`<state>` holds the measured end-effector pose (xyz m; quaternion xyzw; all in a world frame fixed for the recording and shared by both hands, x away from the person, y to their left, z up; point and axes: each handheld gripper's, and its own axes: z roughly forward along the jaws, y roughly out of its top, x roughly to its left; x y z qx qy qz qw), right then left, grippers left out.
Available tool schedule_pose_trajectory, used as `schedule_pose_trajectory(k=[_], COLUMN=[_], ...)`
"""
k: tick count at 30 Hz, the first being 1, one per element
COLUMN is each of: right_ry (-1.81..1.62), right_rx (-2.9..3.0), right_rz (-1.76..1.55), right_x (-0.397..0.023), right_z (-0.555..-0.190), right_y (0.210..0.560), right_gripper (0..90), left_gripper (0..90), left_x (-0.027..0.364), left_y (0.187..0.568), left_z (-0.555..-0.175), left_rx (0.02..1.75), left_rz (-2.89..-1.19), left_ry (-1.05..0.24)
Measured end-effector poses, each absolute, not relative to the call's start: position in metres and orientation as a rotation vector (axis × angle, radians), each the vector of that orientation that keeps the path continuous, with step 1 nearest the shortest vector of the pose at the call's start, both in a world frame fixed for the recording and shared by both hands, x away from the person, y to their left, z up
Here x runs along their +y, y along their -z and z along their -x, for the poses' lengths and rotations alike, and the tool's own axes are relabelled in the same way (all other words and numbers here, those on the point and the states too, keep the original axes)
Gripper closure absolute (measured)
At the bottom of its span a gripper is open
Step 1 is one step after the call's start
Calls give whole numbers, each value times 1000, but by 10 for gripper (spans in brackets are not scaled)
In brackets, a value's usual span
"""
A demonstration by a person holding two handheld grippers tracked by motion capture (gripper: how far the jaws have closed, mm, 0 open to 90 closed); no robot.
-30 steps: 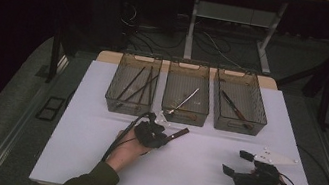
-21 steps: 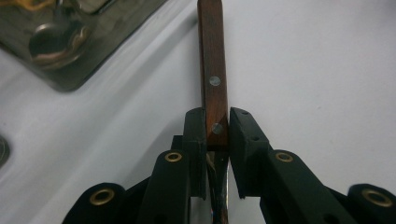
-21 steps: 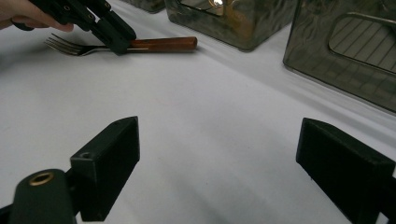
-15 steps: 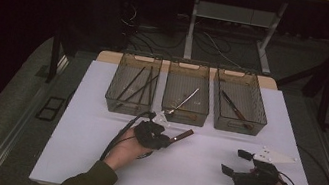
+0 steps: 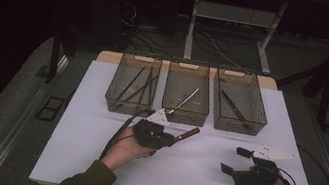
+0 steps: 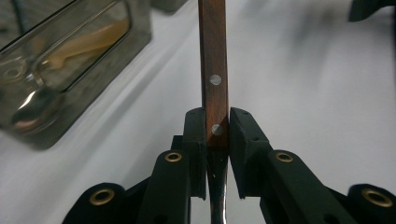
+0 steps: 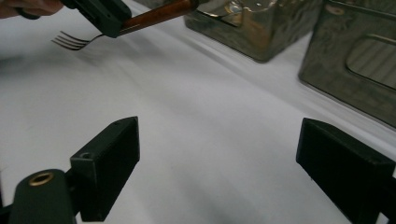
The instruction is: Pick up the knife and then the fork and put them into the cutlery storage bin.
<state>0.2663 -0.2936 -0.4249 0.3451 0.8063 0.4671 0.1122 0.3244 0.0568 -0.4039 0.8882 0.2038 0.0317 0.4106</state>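
My left gripper (image 5: 168, 139) is shut on a fork with a reddish wooden handle (image 5: 188, 134), held just above the white table in front of the middle bin. In the left gripper view the pads clamp the handle (image 6: 213, 56) near its lower rivet, and the handle points away toward the bins. The right gripper view shows that fork's tines (image 7: 70, 41) sticking out behind the left gripper (image 7: 105, 16). My right gripper (image 5: 235, 160) stands wide open low over the table at the front right, with nothing between its fingers (image 7: 112, 154).
Three see-through bins stand in a row at the back of the white table (image 5: 90, 161). The left bin (image 5: 115, 99) holds dark slender utensils, the middle bin (image 5: 184, 114) a spoon, the right bin (image 5: 240, 125) a wooden-handled utensil. Cables trail from both grippers.
The left gripper has risen slightly with the fork still clamped in it. The right gripper has stayed where it was.
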Motion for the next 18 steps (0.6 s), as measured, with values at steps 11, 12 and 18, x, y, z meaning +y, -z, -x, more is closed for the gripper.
schedule_pose_trajectory(k=[11, 12, 18], right_ry=[-1391, -1387, -1354], right_rx=[2575, 2595, 2725], right_rz=[-674, -654, -519], right_x=[-267, -263, -239], right_z=[-277, -278, -286], right_y=[392, 391, 390], right_gripper=[129, 134, 170], left_gripper=[778, 778, 778], left_x=[42, 40, 30], left_y=[397, 395, 393], left_z=[-309, -307, -297], left_rx=[289, 266, 153], left_rz=[-2272, -2286, -2318], left_ry=[41, 45, 73])
